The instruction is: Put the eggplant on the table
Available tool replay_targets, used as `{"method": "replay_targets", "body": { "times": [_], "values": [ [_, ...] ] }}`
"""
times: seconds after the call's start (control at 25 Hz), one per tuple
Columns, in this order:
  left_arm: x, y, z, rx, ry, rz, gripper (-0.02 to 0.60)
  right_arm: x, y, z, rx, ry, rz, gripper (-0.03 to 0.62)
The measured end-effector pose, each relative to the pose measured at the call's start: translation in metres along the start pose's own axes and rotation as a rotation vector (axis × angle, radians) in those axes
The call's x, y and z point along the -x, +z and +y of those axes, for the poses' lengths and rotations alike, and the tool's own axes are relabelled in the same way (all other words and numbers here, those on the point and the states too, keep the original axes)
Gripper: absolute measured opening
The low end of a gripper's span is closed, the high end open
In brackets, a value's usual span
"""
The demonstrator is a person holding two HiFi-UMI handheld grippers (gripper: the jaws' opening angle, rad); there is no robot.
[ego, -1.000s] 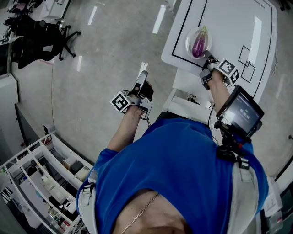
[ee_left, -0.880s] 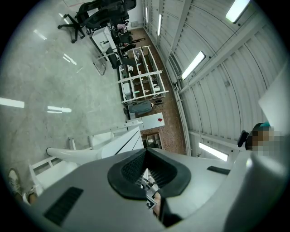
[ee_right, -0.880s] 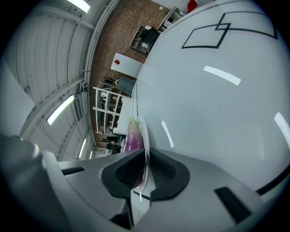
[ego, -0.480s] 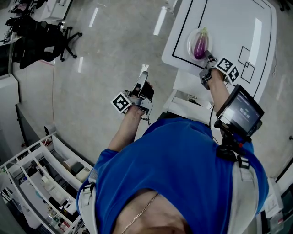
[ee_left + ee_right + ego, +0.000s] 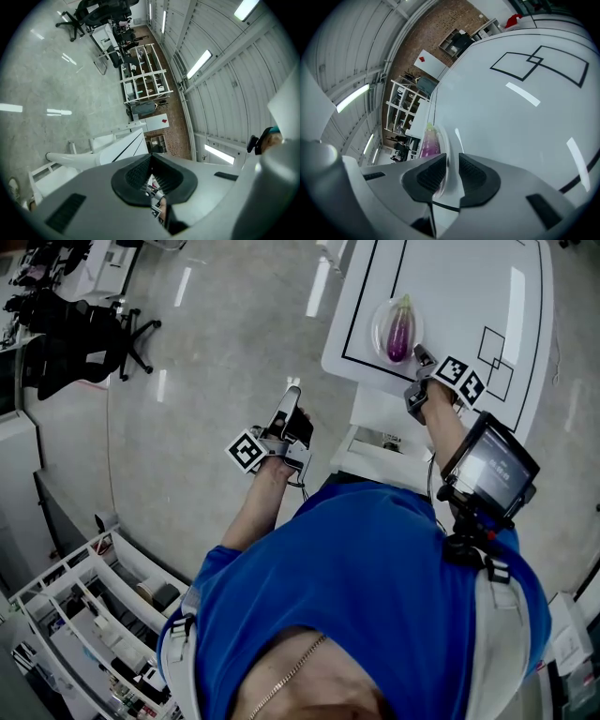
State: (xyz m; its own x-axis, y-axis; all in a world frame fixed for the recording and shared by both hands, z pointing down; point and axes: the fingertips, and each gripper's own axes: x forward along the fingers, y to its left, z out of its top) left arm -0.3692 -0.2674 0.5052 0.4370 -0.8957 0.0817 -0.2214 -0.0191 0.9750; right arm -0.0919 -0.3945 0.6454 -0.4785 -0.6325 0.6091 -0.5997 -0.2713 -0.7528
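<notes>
A purple eggplant [image 5: 399, 331] lies in a clear plate [image 5: 378, 334] at the near left corner of the white table [image 5: 450, 287]. My right gripper [image 5: 419, 357] is shut on the plate's near rim. In the right gripper view the rim [image 5: 449, 154] stands on edge between the two pads, with the eggplant [image 5: 427, 140] just beyond the left pad. I cannot tell whether the plate rests on the table [image 5: 511, 117] or hangs just above it. My left gripper [image 5: 291, 404] is held out over the floor, left of the table. Its jaws are shut and hold nothing [image 5: 151, 174].
Black lines and two overlapping squares [image 5: 492, 362] are drawn on the tabletop. A black office chair [image 5: 84, 334] stands far left on the floor. White shelving [image 5: 94, 615] fills the lower left. A screen [image 5: 487, 470] hangs at the person's chest, below the right arm.
The head view has shifted a little and the right gripper with the plate sits slightly farther up and left. The left gripper has not moved.
</notes>
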Motion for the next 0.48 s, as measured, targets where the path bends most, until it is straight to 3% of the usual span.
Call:
{"method": "replay_targets", "body": {
  "times": [0.2, 0.48],
  "values": [
    [-0.008, -0.003, -0.003, 0.003, -0.014, 0.016, 0.008, 0.011, 0.004, 0.001, -0.022, 0.035, -0.028, 0.058],
    [-0.009, -0.014, -0.016, -0.006, -0.051, 0.055, 0.008, 0.053, 0.000, 0.024, 0.032, 0.104, -0.083, 0.057]
  ]
}}
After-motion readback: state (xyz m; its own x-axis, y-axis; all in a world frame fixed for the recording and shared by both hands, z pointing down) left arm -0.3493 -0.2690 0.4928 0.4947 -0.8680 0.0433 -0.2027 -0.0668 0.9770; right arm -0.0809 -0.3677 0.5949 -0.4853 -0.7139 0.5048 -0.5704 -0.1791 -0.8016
